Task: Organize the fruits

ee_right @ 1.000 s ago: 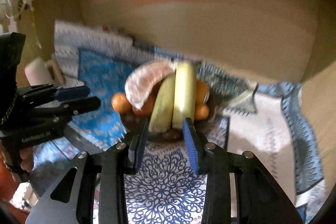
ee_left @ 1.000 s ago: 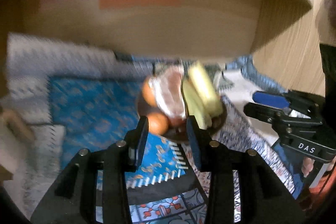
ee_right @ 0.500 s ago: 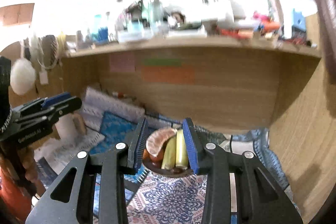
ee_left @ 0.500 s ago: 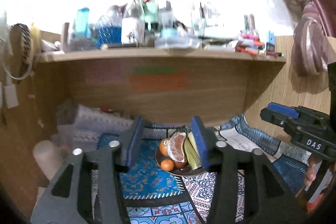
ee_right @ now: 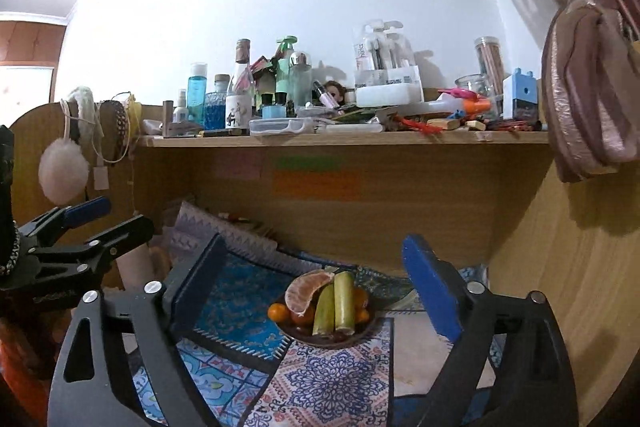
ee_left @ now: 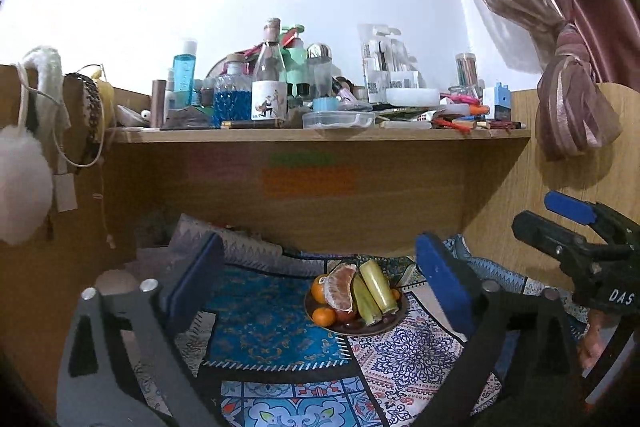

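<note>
A dark bowl [ee_left: 384, 327] sits on patterned cloths under a wooden shelf. It holds small oranges [ee_left: 323, 315], a peeled citrus segment [ee_left: 340, 291] and two yellow-green sticks [ee_left: 378, 291]. The bowl also shows in the right wrist view [ee_right: 362, 331], with the segment [ee_right: 306, 293] and sticks [ee_right: 344, 307]. My left gripper [ee_left: 320, 283] is open and empty, held back from the bowl. My right gripper [ee_right: 316, 279] is open and empty, also well back. Each gripper shows at the edge of the other's view.
A wooden shelf [ee_left: 320, 135] above the nook carries several bottles, boxes and pens. Wooden side panels close the nook left and right. A pink curtain [ee_left: 572, 107] hangs at the right. A white puff [ee_left: 22, 183] hangs at the left. Blue patterned cloths [ee_left: 264, 323] cover the surface.
Both grippers have pulled far back and up from the bowl, and both jaws have opened wide. The fruit stays in the bowl.
</note>
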`<state>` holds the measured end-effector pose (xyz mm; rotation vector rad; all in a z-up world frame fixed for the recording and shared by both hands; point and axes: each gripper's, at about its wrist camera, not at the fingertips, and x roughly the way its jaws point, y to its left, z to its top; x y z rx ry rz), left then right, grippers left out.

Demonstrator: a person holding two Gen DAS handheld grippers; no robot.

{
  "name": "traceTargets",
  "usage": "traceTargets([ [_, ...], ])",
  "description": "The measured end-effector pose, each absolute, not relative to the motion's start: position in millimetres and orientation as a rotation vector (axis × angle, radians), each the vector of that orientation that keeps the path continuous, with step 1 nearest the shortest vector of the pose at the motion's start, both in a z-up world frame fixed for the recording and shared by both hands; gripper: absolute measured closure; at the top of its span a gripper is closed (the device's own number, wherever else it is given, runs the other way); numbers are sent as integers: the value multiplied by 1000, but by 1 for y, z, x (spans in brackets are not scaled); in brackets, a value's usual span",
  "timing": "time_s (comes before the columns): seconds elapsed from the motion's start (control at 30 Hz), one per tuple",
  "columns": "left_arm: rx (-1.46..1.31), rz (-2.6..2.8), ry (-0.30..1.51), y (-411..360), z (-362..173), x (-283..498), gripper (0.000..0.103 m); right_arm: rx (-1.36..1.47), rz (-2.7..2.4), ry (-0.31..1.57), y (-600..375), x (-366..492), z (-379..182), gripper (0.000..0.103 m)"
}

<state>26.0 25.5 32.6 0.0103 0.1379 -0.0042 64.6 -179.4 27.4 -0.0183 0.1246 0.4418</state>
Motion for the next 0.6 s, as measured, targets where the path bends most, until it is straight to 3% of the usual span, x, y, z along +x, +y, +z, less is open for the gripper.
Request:
traceTargets([
  [0.17, 14, 0, 127, 24, 31, 19, 0, -15, 417, 116, -182, 57, 24, 0],
  [0.6, 17, -5, 128, 17, 27, 16, 0, -10, 394, 104, -186, 52, 23, 0],
])
